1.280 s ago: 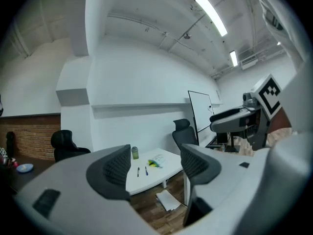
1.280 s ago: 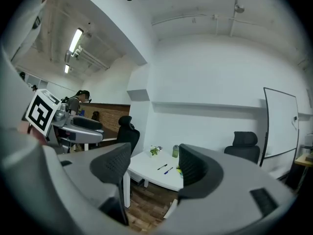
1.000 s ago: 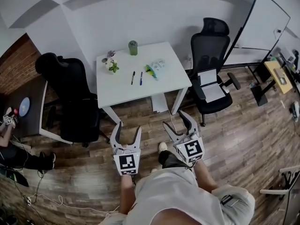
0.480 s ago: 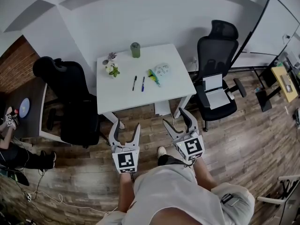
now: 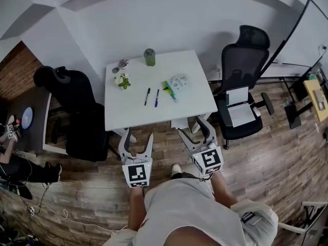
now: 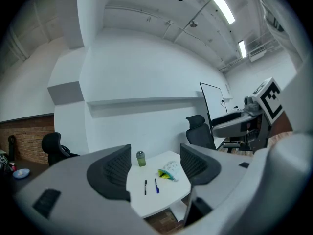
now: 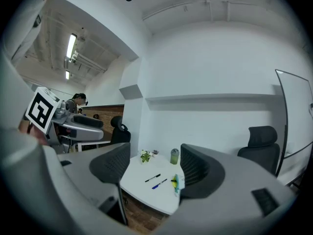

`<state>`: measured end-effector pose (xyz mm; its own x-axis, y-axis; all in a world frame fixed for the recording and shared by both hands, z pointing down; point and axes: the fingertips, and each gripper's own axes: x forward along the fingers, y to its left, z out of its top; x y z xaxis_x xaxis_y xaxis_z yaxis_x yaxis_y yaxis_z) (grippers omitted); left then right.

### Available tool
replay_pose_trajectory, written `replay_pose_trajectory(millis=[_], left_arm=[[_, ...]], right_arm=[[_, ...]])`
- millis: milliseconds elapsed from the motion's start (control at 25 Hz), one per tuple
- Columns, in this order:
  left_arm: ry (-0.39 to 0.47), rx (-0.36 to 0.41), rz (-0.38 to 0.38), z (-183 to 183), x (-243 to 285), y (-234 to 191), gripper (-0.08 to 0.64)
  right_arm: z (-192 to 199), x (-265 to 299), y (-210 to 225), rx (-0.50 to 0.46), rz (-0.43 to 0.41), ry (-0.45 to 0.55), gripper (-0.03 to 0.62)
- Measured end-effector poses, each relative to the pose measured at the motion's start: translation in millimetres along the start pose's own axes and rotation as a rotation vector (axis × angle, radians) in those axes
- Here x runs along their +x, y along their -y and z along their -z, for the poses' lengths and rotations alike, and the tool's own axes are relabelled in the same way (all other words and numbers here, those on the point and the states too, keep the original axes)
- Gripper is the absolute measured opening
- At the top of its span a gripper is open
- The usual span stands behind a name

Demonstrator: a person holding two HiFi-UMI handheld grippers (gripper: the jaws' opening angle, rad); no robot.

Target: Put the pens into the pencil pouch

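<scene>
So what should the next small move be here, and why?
Probably step closer to the white table: the left gripper and right gripper are open and empty, while the black pen, blue pen and pale fabric pencil pouch lie beyond them, mid-table.

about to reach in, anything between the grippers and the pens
Nothing visible. The black pen and blue pen lie on bare table, the pouch just right of them; plant and bottle stand behind. Left gripper and right gripper hang open short of it.
</scene>
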<state>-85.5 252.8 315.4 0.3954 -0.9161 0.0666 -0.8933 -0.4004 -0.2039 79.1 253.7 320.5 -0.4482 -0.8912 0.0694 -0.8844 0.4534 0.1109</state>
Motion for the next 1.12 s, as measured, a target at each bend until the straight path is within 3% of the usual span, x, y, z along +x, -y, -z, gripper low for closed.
replay_pose_trajectory(millis=[720,1120], left_arm=[[-0.023,0.028,-0.069,-5.0,80.4,-5.8,0.308],[-0.008,0.014,-0.073,-1.1,105.7,-18.8,0.308]], right_arm=[[7.5,68.4,66.3,0.019,-0.06,0.018,0.316],[7.1,98.0,76.1,0.01,-0.057,0.023,0.316]])
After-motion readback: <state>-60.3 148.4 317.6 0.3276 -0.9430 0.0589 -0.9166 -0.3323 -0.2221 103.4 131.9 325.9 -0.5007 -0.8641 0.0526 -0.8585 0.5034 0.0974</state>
